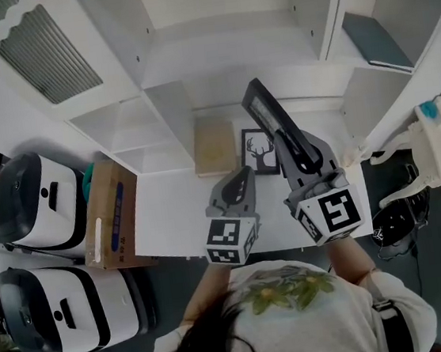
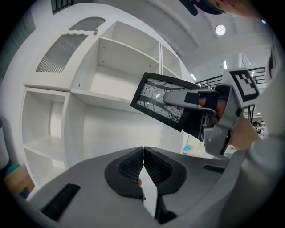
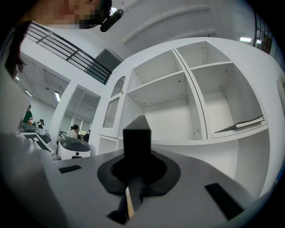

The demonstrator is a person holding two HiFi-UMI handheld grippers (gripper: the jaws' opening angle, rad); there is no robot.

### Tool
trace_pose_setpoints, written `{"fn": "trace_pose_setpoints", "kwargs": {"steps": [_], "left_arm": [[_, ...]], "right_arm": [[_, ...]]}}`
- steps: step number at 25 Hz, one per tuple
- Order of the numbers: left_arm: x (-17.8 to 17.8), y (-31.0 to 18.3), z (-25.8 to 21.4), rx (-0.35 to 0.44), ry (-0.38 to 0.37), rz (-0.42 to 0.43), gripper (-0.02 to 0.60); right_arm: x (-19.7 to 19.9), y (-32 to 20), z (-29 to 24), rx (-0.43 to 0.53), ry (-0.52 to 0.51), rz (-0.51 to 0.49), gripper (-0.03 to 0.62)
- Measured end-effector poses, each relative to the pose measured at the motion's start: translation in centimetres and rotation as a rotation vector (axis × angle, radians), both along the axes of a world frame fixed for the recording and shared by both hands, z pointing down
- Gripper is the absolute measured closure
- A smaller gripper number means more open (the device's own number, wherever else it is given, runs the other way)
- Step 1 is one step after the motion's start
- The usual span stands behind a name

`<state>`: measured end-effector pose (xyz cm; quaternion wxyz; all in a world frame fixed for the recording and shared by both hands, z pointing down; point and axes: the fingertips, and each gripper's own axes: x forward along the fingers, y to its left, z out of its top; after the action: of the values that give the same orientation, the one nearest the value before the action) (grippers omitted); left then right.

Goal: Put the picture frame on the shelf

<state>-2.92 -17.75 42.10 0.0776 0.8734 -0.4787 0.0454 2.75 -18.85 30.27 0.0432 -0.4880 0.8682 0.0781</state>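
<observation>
My right gripper (image 1: 285, 138) is shut on a black picture frame (image 1: 258, 103) and holds it in the air in front of the white shelf unit (image 1: 166, 58). In the right gripper view the frame (image 3: 136, 136) stands edge-on between the jaws, facing the open compartments (image 3: 169, 111). From the left gripper view the frame (image 2: 156, 99) shows its patterned glass, tilted, with a right finger (image 2: 180, 98) across it. My left gripper (image 1: 239, 183) hovers lower, over the white tabletop (image 1: 174, 217); its pads (image 2: 133, 167) meet with nothing between them.
A deer picture (image 1: 259, 150) and a tan board (image 1: 215, 148) lean at the back of the tabletop. A dark book (image 1: 375, 40) lies on a right-hand shelf. A cardboard box (image 1: 112, 216) and two white machines (image 1: 36, 198) stand at the left.
</observation>
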Motion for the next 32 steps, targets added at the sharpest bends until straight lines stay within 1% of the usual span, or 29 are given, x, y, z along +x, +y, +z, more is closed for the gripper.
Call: {"fn": "trace_pose_setpoints", "kwargs": {"steps": [7, 10, 15, 28, 32], "left_arm": [[0.0, -1.4, -0.4, 0.004, -0.01, 0.02, 0.552], [-0.9, -2.1, -0.5, 0.007, -0.018, 0.005, 0.552], [-2.4, -3.1, -0.6, 0.001, -0.008, -0.022, 0.552], [-3.6, -4.4, -0.3, -0.005, -0.01, -0.024, 0.552], [-3.6, -4.7, -0.2, -0.01, -0.01, -0.021, 0.552]], "right_arm": [[0.2, -1.9, -1.9, 0.033, -0.003, 0.025, 0.557], [0.2, -2.5, -2.6, 0.049, -0.006, 0.032, 0.557], [0.3, -3.8, -4.0, 0.08, -0.013, 0.051, 0.557], [-0.4, -5.7, -7.0, 0.154, -0.036, 0.064, 0.557], [-0.5, -6.3, -7.4, 0.161, -0.038, 0.068, 0.557]]}}
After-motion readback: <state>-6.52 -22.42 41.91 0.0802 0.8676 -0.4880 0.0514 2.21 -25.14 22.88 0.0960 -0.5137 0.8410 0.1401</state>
